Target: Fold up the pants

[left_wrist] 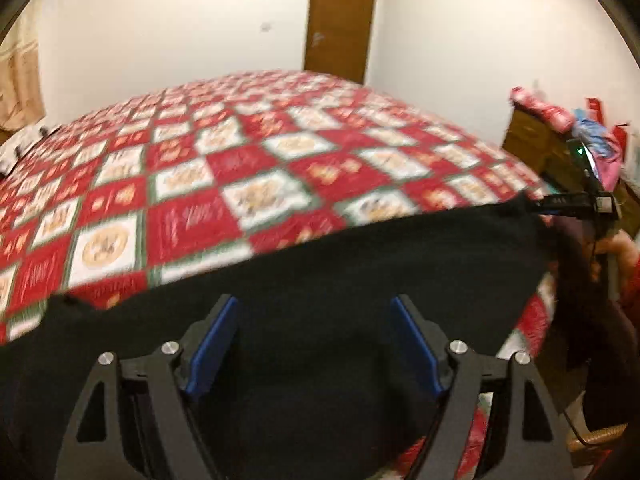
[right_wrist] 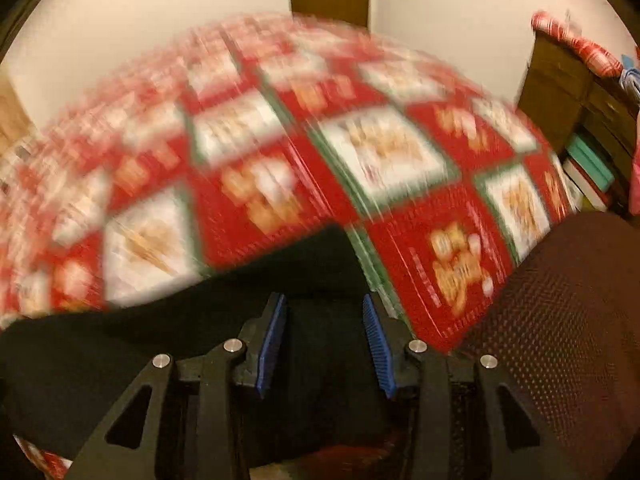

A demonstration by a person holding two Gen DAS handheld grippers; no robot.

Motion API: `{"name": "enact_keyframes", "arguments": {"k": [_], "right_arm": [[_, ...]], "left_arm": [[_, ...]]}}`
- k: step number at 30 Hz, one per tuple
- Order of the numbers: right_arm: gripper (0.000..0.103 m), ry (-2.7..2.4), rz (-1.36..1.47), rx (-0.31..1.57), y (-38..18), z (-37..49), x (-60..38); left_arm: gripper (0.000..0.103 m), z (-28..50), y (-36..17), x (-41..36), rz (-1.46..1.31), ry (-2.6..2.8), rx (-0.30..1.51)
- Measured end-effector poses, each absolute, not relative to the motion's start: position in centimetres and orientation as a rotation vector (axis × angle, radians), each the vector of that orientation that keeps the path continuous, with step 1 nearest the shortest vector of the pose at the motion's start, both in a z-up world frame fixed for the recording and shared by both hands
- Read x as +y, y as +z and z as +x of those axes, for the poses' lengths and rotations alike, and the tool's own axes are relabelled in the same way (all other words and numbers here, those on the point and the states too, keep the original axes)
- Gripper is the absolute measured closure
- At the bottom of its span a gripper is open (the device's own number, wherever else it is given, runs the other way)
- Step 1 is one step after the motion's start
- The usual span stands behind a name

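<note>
The black pants (left_wrist: 320, 264) lie spread along the near edge of a bed with a red, white and green checked quilt (left_wrist: 248, 160). My left gripper (left_wrist: 314, 308) is open just above the black cloth, its blue pads wide apart. The other gripper (left_wrist: 568, 202) shows at the right end of the pants in the left wrist view. In the right wrist view the pants (right_wrist: 120, 340) run off to the left, and my right gripper (right_wrist: 325, 304) is part open with black cloth between its pads. The quilt (right_wrist: 260, 160) is blurred by motion.
A brown door (left_wrist: 340, 16) stands in the far white wall. A wooden shelf unit (right_wrist: 572, 96) with books and piled clothes stands right of the bed. A dark red mesh-textured surface (right_wrist: 560, 320) fills the lower right of the right wrist view.
</note>
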State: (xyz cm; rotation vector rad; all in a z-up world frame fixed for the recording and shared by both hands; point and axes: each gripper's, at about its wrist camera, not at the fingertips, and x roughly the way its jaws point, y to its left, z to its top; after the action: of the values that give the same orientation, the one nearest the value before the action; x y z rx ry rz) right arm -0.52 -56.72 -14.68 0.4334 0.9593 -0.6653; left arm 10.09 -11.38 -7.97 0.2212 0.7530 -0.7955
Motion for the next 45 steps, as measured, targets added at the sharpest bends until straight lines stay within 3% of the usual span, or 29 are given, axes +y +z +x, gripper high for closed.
{"name": "enact_keyframes", "arguments": {"k": [3, 8, 18, 20, 21, 24, 28, 37, 41, 45], "right_arm": [[0.054, -0.732, 0.421, 0.960, -13.9, -1.6, -59.0], [0.052, -0.723, 0.490, 0.902, -12.1, -4.6, -60.8], [0.052, -0.587, 0.414, 1.036, -15.0, -1.8, -58.5], [0.061, -0.572, 0.414, 1.039, -15.1, -1.8, -58.3], [0.076, -0.530, 0.431, 1.034, -15.1, -1.8, -58.2], [0.089, -0.500, 0.473, 1.031, -14.9, -1.8, -58.2], [0.091, -0.446, 0.628, 0.927, -12.5, -2.9, -57.6], [0.091, 0.010, 0.561, 0.813, -4.2, 3.4, -42.2], [0.091, 0.181, 0.444, 0.841, -5.0, 8.1, -32.7], [0.086, 0.317, 0.377, 0.916, -9.6, 11.8, -24.5]], "left_arm": [[0.021, 9.8, -9.7, -11.8, 0.283, -0.760, 0.756], [0.003, 9.0, -10.0, -12.6, 0.357, -0.705, 0.703], [0.002, 9.1, -9.3, -11.8, 0.305, -0.704, 0.716], [0.002, 8.9, -8.7, -11.3, 0.280, -0.710, 0.702], [0.002, 8.9, -8.2, -10.8, 0.256, -0.714, 0.691], [0.002, 9.1, -7.0, -9.4, 0.203, -0.716, 0.669], [0.002, 9.6, -5.3, -6.4, 0.176, -0.663, 0.622], [0.002, 11.8, -4.6, 0.1, 0.050, -0.530, 0.624], [0.002, 11.6, -4.7, 1.3, 0.050, -0.511, 0.621], [0.002, 11.4, -5.4, 2.5, 0.091, -0.484, 0.623]]}}
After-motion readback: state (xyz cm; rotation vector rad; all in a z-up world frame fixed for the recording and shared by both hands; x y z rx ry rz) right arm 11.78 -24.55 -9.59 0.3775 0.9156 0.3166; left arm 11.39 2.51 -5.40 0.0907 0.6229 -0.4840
